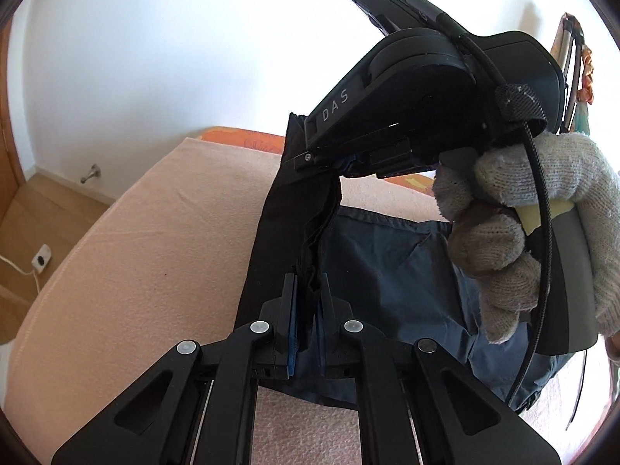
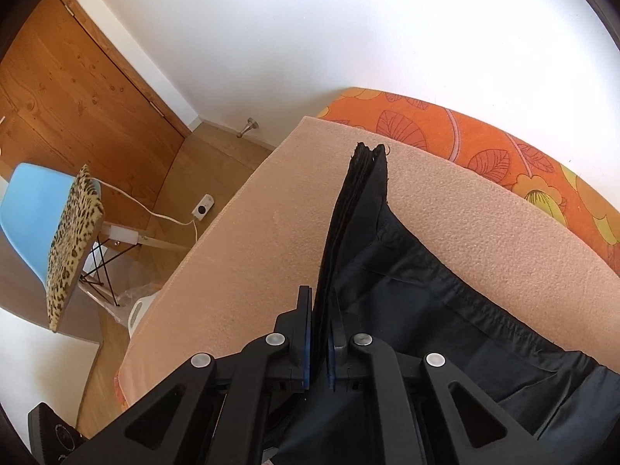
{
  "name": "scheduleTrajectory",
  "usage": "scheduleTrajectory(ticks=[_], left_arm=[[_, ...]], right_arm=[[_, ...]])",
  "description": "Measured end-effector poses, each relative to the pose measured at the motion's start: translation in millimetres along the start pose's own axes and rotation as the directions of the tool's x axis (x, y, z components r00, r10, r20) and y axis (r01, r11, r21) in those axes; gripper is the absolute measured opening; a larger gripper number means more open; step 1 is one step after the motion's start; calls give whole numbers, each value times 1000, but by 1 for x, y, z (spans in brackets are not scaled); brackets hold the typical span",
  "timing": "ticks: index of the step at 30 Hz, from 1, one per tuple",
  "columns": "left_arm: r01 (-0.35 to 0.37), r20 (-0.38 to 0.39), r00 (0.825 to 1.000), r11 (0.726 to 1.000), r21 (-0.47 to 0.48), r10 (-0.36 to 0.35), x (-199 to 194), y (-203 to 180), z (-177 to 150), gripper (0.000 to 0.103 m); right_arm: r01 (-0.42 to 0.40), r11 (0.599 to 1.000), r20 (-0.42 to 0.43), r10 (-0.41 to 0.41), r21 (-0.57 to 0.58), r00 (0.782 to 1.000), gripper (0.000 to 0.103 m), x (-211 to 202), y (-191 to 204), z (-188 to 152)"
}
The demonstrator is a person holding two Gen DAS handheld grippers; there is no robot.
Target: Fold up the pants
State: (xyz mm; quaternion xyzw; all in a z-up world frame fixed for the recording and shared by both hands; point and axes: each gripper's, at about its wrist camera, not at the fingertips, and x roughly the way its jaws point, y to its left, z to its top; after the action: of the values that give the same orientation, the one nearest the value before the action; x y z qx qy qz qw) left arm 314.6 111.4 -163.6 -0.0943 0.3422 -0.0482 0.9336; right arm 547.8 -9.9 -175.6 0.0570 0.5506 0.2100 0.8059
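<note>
Dark navy pants [image 1: 387, 271] lie on a peach blanket [image 1: 155, 232] over the bed. My left gripper [image 1: 308, 290] is shut on a bunched edge of the pants, which rises as a dark strip [image 1: 279, 213] to my right gripper [image 1: 310, 159]. The right gripper, held by a gloved hand [image 1: 542, 209], is shut on the far end of that strip. In the right wrist view my right gripper [image 2: 319, 310] is shut on layered pants fabric [image 2: 356, 209] that stands up between its fingers. The rest of the pants [image 2: 465, 325] drape to the right.
An orange floral bedcover [image 2: 503, 155] runs along the bed's far side by a white wall. To the left, on the wooden floor, stand a blue chair with a leopard cushion [image 2: 69, 240], a power strip with cable [image 2: 203, 205] and a door stop [image 2: 248, 127]. A wooden door [image 2: 77, 89] is behind.
</note>
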Motion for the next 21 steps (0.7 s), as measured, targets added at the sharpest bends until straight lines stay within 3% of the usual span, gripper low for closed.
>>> scheduleTrajectory(ticks=[3,7,8,10,15,21], left_arm=[[-80,22,997,996,30,80,0,-6,3,26],[-83,33,996,996,36,81,5,-7,10,26],[-65,29,997,997,33,64,5,-6,12,24],[-23,31,999,999,29,22,2,-9,15,8],[58,56,996,996,69,-62,-14,-32,19,6],[173,32,984,980,97,-176,-29,-81,13,6]], right_arm=[[-4,1000,11,4,9,1000,1,-8,-5,2],[-5,1000,31,4,5,1000,1,-19,-4,1],[-8,1000,37,8,5,999,1,-24,-4,1],[-12,1000,49,12,1,999,1,-34,-5,-1],[-10,1000,87,11,-8,996,1,-70,-14,-9],[22,1000,118,-22,-4,993,1,-117,-43,-34]])
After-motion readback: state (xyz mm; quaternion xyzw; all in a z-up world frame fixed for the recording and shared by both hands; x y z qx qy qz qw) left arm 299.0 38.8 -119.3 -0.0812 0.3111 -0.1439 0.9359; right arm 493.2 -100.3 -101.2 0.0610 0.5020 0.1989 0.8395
